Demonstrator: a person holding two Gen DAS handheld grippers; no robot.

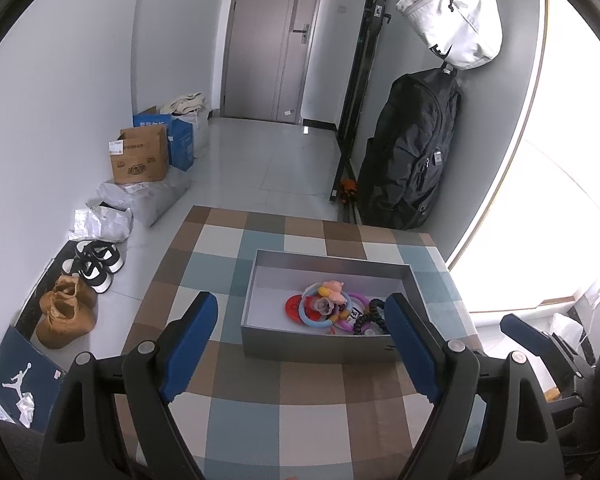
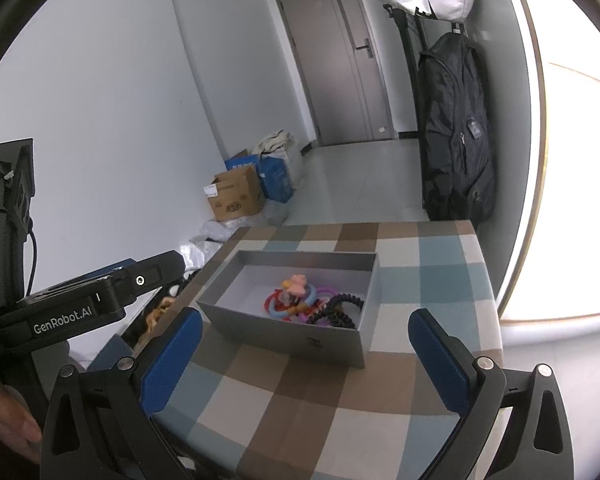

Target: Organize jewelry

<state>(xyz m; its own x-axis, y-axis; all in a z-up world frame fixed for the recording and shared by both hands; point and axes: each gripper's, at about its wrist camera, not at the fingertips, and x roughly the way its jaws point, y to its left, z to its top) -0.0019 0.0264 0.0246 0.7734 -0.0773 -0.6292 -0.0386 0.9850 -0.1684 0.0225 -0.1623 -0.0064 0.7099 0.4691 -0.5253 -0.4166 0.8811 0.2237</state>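
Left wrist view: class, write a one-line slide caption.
Open left gripper hovers before a grey rectangular box of colourful hair ties and bangles on a checked tablecloth.

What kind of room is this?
Probably the entryway of a home: a front door, shoes lined up on the floor by the wall, and a backpack hanging on a rack.

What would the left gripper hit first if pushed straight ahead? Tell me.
Most likely the near wall of the grey box, which sits dead ahead of the open left gripper on the checked tablecloth. It points downward, so it might touch the cloth just short of the box; depth is unclear.
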